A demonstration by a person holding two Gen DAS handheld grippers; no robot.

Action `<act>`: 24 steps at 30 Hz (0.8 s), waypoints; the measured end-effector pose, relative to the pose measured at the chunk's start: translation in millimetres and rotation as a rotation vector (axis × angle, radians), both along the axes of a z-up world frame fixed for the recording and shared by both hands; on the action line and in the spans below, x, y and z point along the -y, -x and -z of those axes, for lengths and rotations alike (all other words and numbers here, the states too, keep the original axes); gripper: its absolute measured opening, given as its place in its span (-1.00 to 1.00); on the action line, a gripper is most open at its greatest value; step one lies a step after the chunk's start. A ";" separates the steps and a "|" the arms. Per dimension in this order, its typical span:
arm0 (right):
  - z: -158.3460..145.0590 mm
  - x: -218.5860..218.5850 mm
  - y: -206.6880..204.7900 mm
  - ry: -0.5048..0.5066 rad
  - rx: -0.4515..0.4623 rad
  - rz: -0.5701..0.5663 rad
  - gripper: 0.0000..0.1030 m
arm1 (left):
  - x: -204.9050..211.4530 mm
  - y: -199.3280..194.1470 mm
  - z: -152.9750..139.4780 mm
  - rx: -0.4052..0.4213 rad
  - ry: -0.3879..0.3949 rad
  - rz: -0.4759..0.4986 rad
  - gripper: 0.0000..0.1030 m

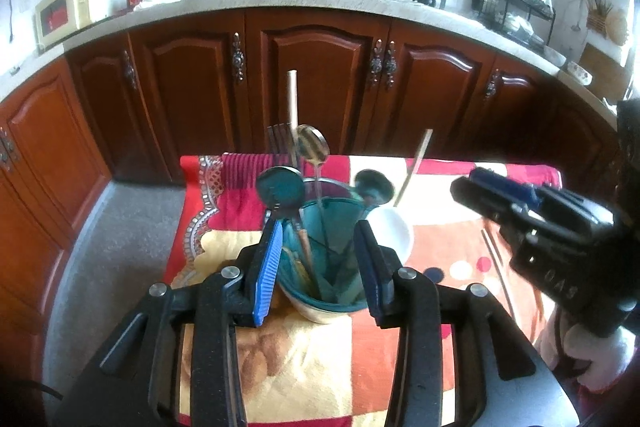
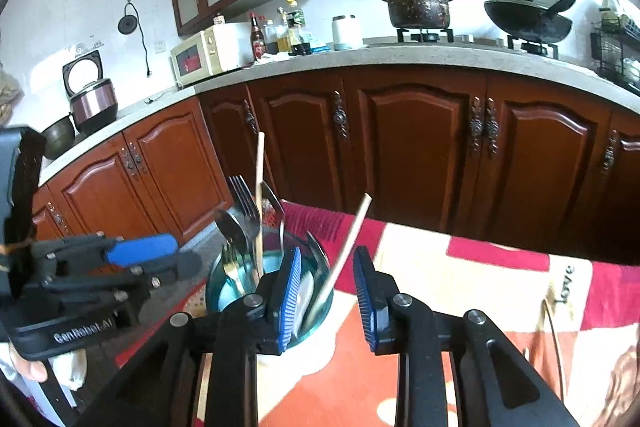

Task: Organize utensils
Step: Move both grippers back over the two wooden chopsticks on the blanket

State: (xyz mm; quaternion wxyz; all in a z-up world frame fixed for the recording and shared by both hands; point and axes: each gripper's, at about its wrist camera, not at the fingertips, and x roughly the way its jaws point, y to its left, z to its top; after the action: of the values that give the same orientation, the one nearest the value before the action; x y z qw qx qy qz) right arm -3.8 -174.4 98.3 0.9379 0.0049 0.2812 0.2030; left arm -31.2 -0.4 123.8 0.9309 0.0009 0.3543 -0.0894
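Left wrist view: the left hand-held gripper (image 1: 318, 259), ribbed blue pads wide apart, straddles a translucent teal cup (image 1: 324, 267) without pressing it. The cup stands on the patchwork-cloth surface (image 1: 440, 247), holding metal spoons (image 1: 314, 145) and a wooden chopstick (image 1: 293, 103); a white bowl (image 1: 394, 235) sits just behind.

Right wrist view: the right hand-held gripper (image 2: 326, 295) is partly open, empty. Only here a steel fork (image 2: 242, 195) shows clearly.

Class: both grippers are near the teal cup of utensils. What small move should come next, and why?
Probably draw both grippers back. The left gripper stands open around the translucent teal cup, the right gripper is open too, and the spoons, fork and chopsticks already stand inside.
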 end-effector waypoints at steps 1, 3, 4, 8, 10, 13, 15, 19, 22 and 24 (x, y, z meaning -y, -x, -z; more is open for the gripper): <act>0.6 4.0 4.0 0.004 -0.004 0.008 -0.51 | 3.6 3.0 -1.5 0.003 -0.001 0.004 -0.27; 1.8 12.0 10.7 0.005 -0.006 0.019 -0.51 | 11.9 8.6 -5.2 0.008 0.005 0.019 -0.27; 2.5 17.0 14.9 0.007 -0.007 0.028 -0.51 | 17.8 12.3 -7.1 0.013 0.005 0.028 -0.27; 6.7 39.0 27.7 0.007 -0.024 0.064 -0.49 | 36.6 22.0 -7.9 0.018 0.010 0.054 -0.26; 12.0 55.6 36.8 0.005 -0.038 0.093 -0.48 | 48.6 24.8 -6.0 0.012 0.015 0.073 -0.26; 22.6 83.0 47.5 -0.006 -0.067 0.139 -0.48 | 66.7 27.9 0.7 -0.012 0.027 0.109 -0.26; 33.6 101.5 55.3 0.003 -0.090 0.170 -0.48 | 81.1 30.8 7.3 -0.028 0.032 0.137 -0.26; 64.0 141.2 64.3 0.020 -0.162 0.232 -0.48 | 108.2 30.0 24.3 -0.077 0.037 0.188 -0.26; 89.8 175.2 67.0 0.012 -0.221 0.296 -0.48 | 126.1 26.4 38.9 -0.114 0.044 0.211 -0.26; 103.1 192.5 65.3 0.003 -0.251 0.328 -0.48 | 136.9 20.8 49.3 -0.148 0.062 0.225 -0.26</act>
State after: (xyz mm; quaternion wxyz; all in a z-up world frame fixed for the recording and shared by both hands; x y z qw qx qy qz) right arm -69.1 -367.0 -4.8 0.9161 0.0745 0.3915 0.0448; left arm -52.0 -137.3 74.5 0.8859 0.0051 0.4166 -0.2040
